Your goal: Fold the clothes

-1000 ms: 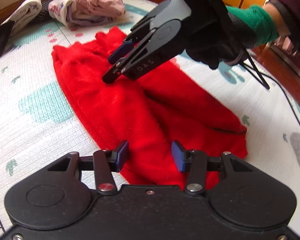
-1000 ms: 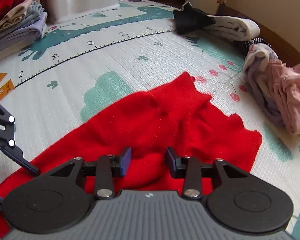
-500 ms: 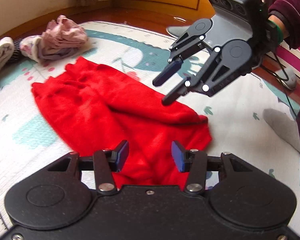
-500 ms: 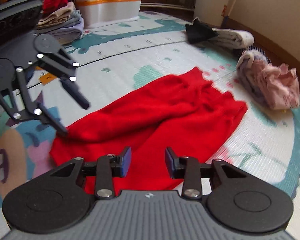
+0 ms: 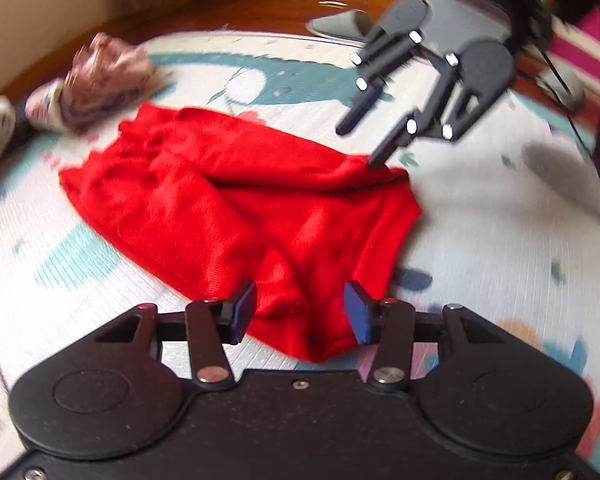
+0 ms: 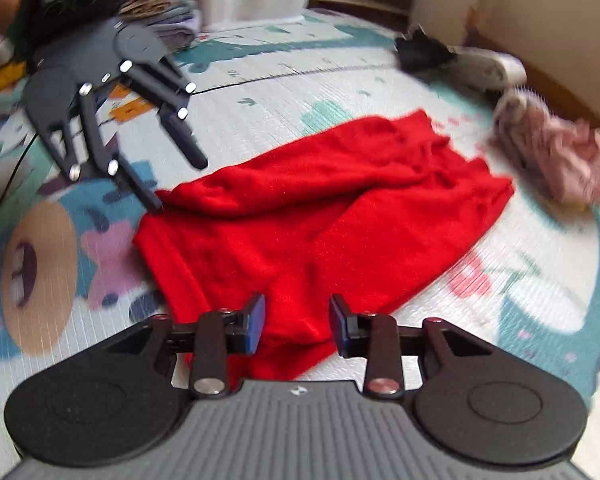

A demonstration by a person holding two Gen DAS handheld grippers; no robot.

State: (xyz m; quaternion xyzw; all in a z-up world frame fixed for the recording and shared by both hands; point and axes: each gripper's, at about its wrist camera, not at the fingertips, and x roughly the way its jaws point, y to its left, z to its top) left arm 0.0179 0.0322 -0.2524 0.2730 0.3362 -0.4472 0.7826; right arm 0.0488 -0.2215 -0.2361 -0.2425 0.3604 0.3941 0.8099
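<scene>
Left wrist view: red garment [image 5: 236, 204] lies partly folded on the play mat [image 5: 480, 208], one half lapped over the other, crumpled pink clothes [image 5: 100, 80] beyond; left tongs [image 5: 300, 312] stand apart and empty above its near corner. Right tongs [image 5: 364, 140], a second ago low over the middle of the cloth, have pulled back to its far corner, jaws just widened again with nothing between them, one fingertip at the hem. Judgement: one fold laid, both tongs placed at an end for the next
</scene>
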